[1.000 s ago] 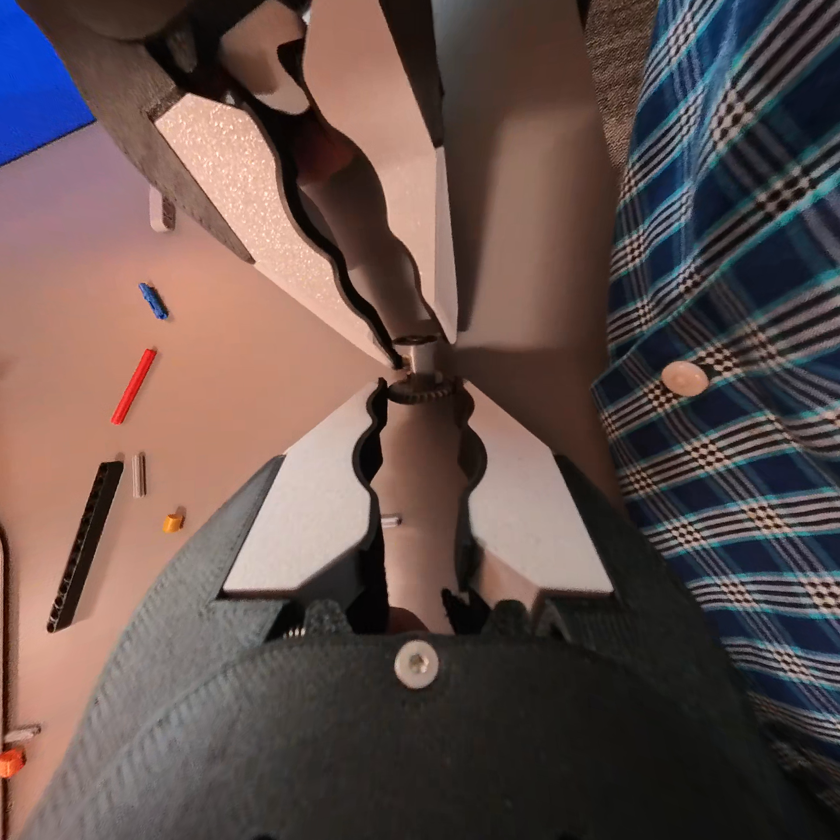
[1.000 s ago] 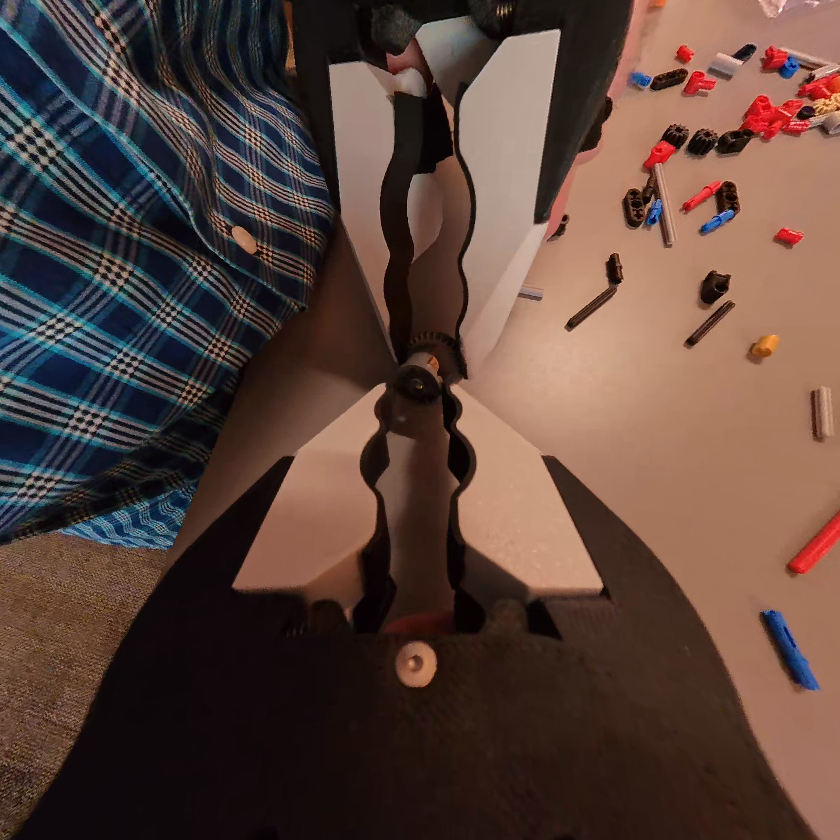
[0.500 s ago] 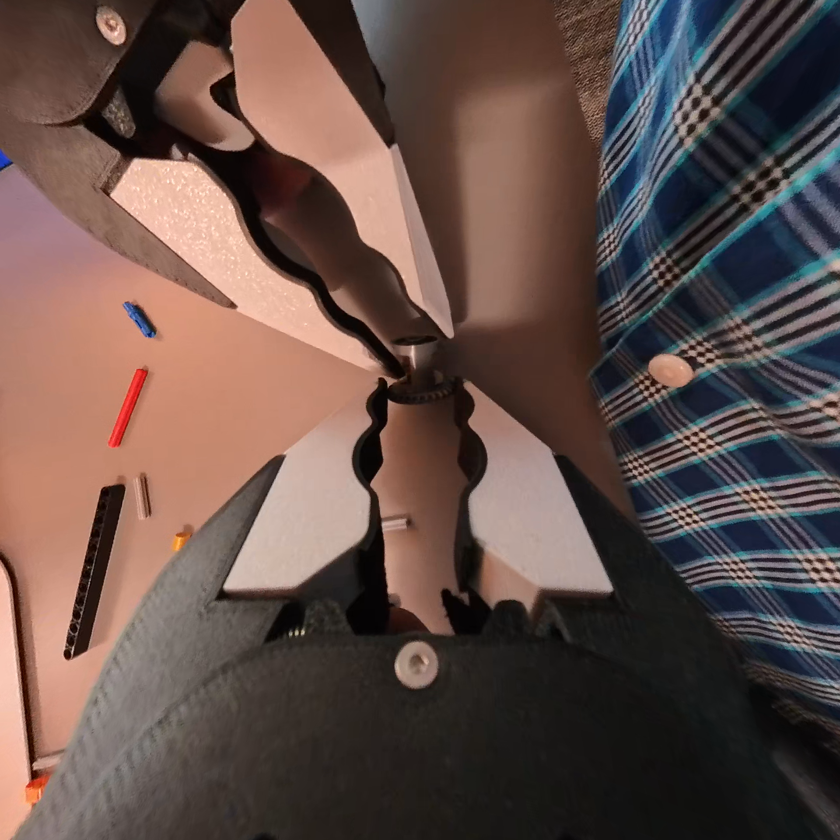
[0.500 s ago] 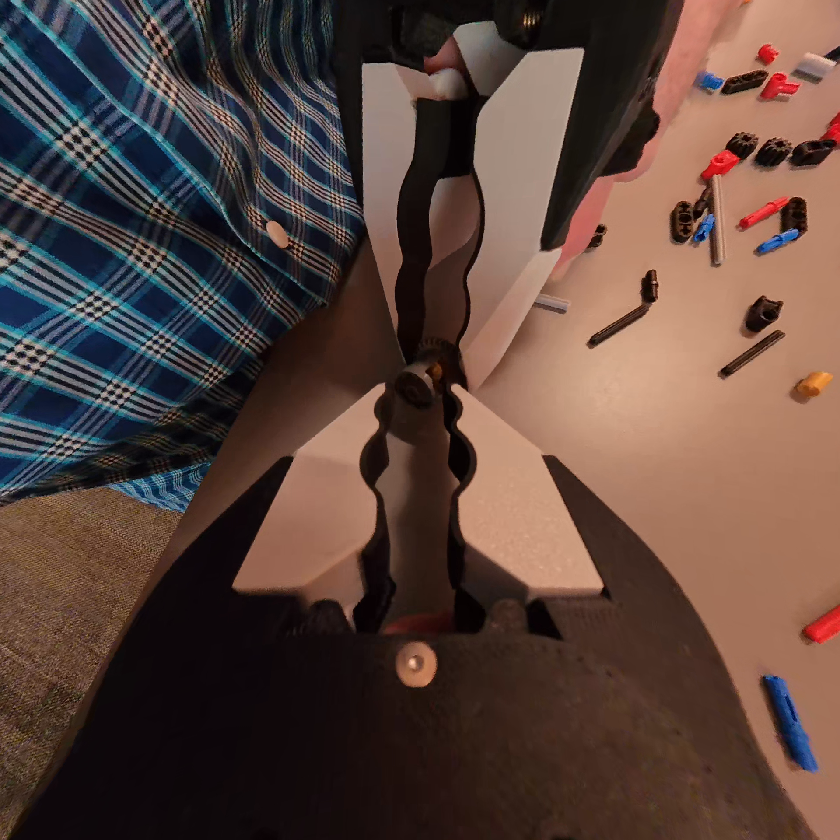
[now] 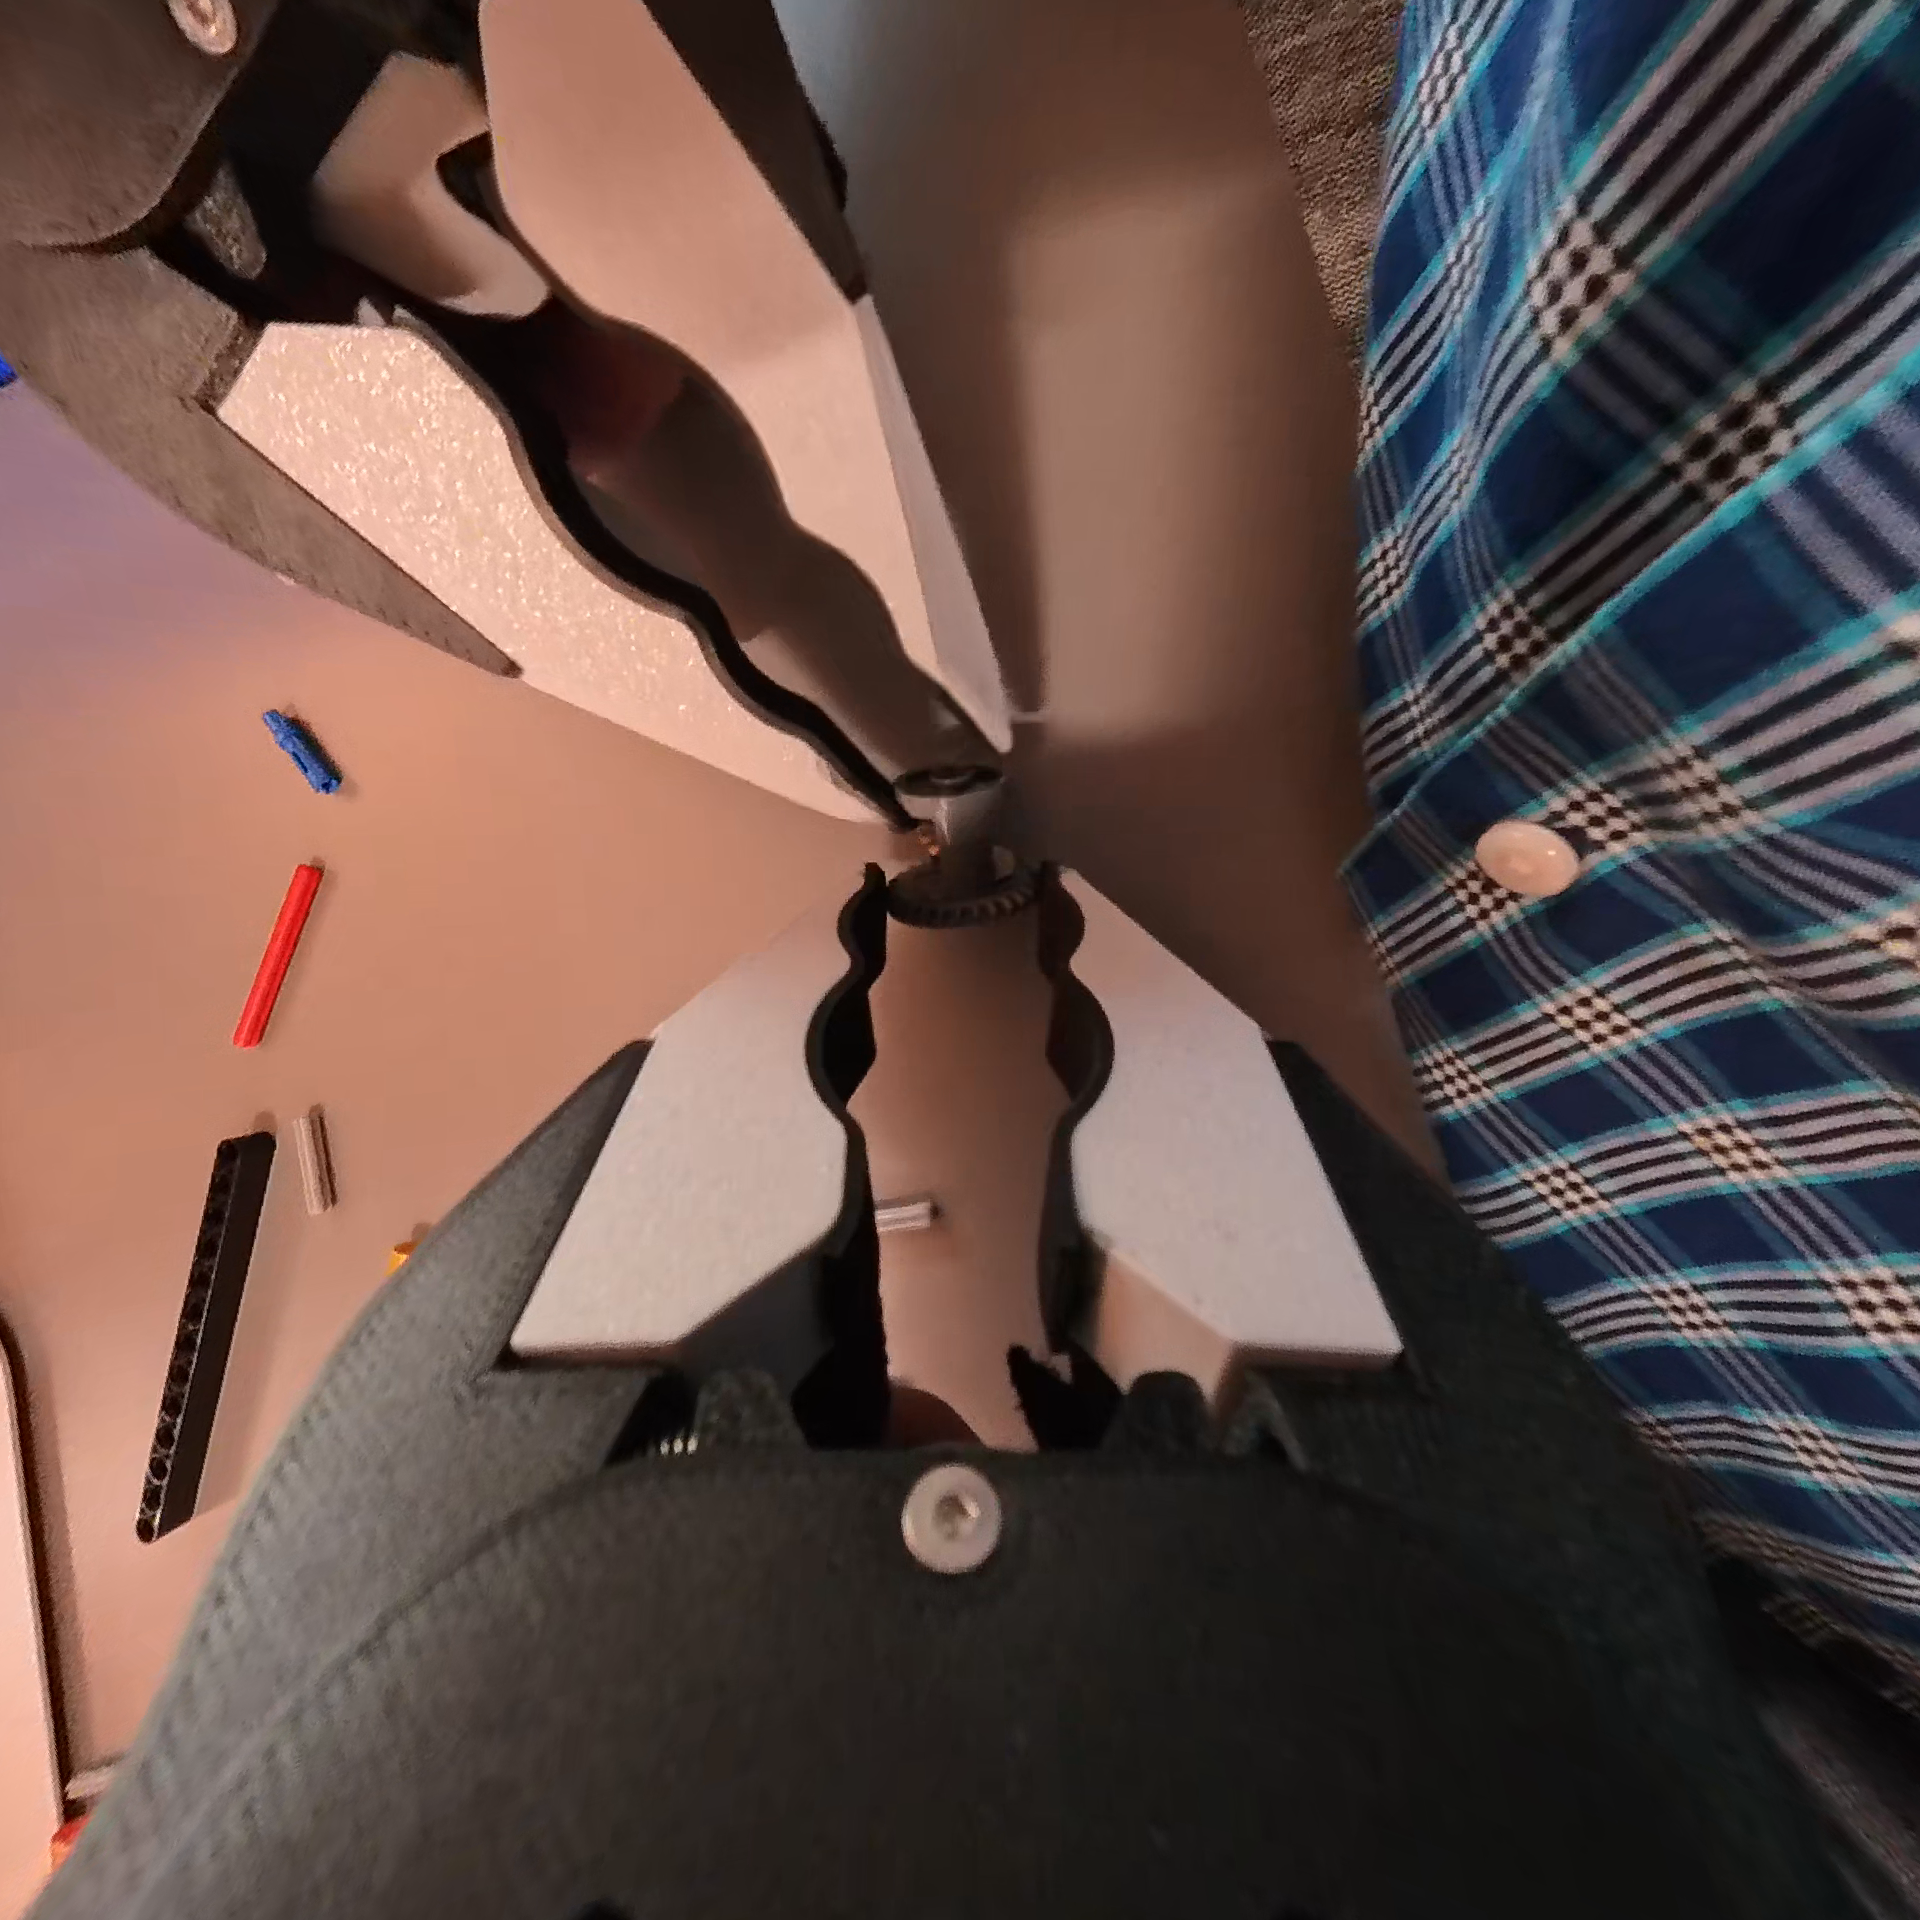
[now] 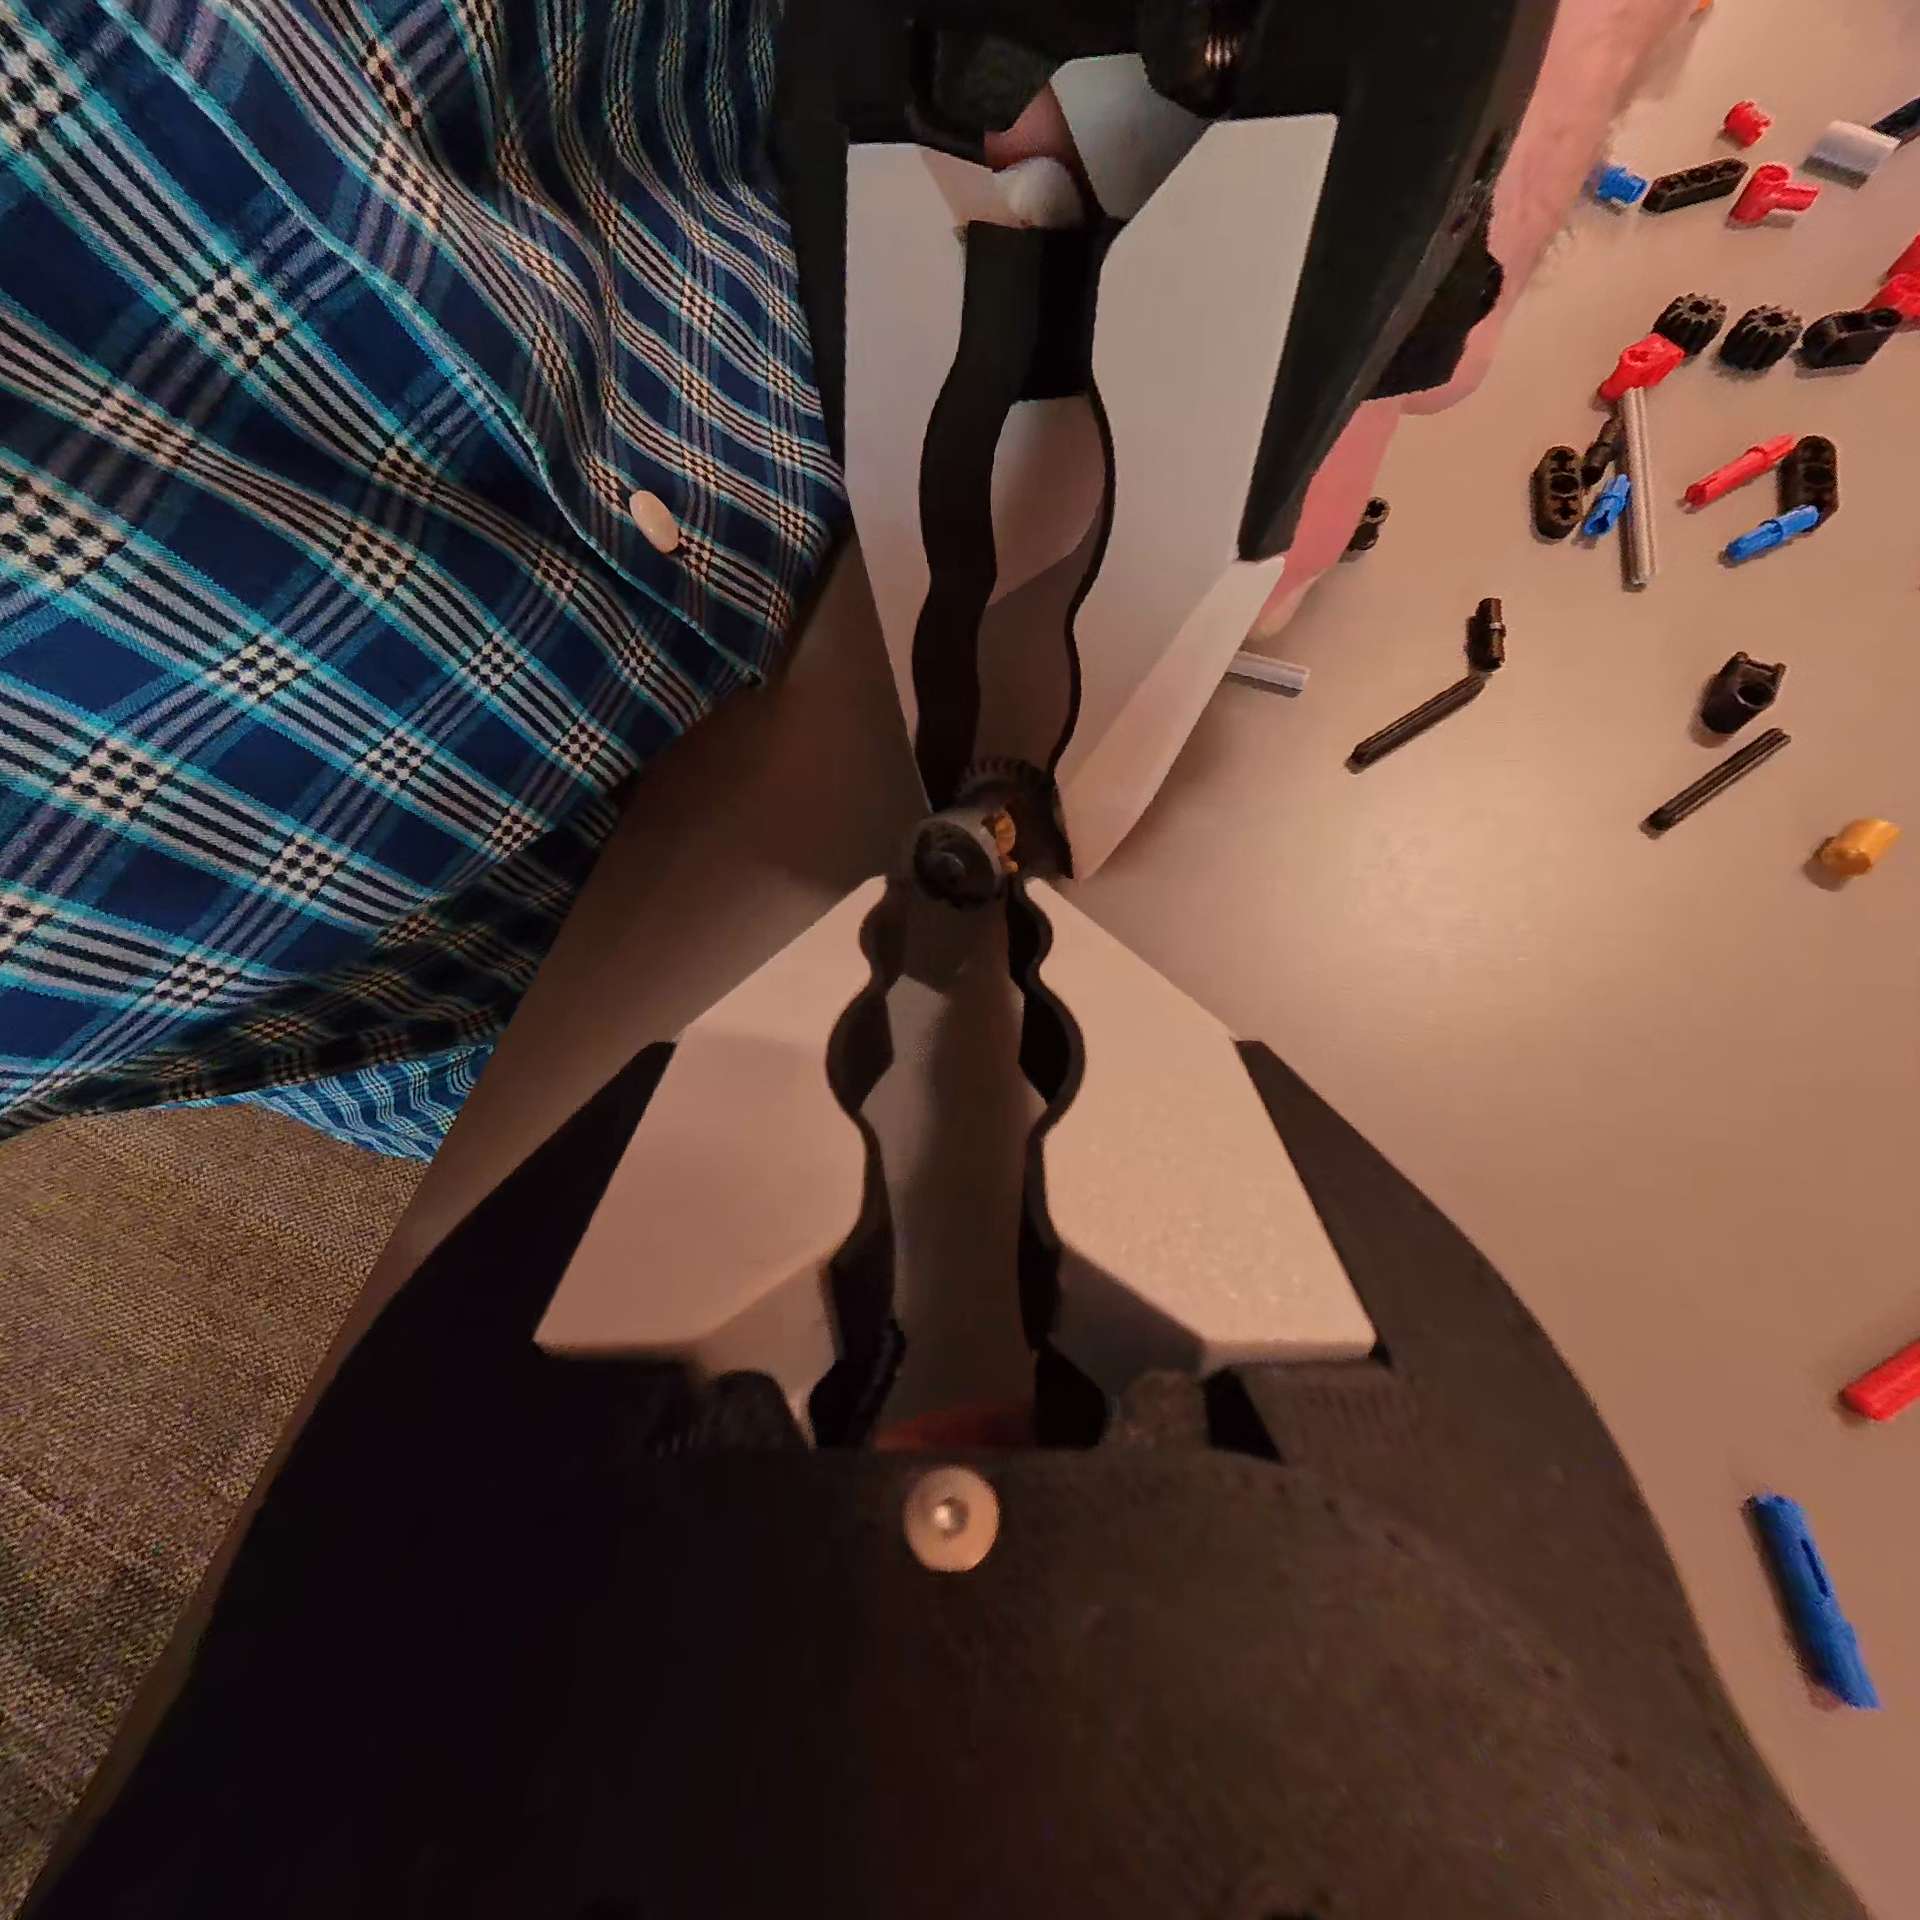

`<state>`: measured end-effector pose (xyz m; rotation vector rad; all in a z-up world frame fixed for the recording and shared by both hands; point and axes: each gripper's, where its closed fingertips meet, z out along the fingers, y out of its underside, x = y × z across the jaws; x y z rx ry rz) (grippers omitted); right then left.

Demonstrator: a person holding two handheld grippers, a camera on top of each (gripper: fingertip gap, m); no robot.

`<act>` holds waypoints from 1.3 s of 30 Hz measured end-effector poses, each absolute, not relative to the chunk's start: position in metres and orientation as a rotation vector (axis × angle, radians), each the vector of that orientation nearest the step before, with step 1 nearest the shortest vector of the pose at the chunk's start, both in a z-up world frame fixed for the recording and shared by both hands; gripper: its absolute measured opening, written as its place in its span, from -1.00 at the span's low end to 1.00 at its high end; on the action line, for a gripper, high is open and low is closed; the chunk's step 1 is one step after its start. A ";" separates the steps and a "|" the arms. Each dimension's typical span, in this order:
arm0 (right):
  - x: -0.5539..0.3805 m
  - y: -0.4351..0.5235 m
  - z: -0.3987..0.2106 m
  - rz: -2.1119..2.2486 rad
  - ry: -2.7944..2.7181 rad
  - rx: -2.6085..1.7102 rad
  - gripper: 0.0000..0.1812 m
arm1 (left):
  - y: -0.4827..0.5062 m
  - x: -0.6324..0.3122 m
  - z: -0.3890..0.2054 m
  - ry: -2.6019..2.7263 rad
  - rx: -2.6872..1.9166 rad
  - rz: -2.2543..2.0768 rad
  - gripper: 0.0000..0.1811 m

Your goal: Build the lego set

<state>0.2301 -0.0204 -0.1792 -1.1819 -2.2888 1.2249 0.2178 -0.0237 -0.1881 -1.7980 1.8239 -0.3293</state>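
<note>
Holding a small black gear (image 5: 961, 899) in our left tongs (image 5: 956, 883) and a grey bush on a short axle (image 6: 961, 847) in our right tongs (image 6: 951, 883), both closed on their parts, we meet tip to tip above the bench (image 6: 1455, 1039). We judge the build barely begun: most pieces, like the black beam (image 5: 203, 1340) and red axle (image 5: 278, 954), lie loose.

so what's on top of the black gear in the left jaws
A short grey sleeve stands on the black gear, with a yellow bit at its side. The right gripper covers its far end, so anything beyond stays hidden.
</note>
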 end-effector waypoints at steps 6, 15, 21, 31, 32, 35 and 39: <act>0.227 -0.024 -0.180 1.224 -2.312 -1.156 -0.75 | -0.023 0.218 -0.188 1.831 -1.799 -0.333 -0.70; 0.229 -0.025 -0.181 1.227 -2.330 -1.141 -0.80 | -0.026 0.221 -0.188 1.841 -1.797 -0.346 -0.70; 0.230 -0.025 -0.180 1.218 -2.320 -1.132 -0.81 | -0.026 0.222 -0.188 1.842 -1.799 -0.349 -0.70; 0.232 -0.023 -0.179 1.222 -2.301 -1.157 -0.81 | -0.025 0.225 -0.188 1.825 -1.802 -0.367 -0.70; 0.231 -0.021 -0.179 1.216 -2.287 -1.165 -0.81 | -0.023 0.224 -0.188 1.820 -1.809 -0.358 -0.70; 0.230 -0.017 -0.177 1.206 -2.237 -1.201 -0.71 | -0.021 0.222 -0.187 1.767 -1.848 -0.404 -0.70; 0.226 -0.009 -0.175 1.174 -2.133 -1.293 -0.68 | -0.020 0.220 -0.188 1.655 -1.937 -0.515 -0.70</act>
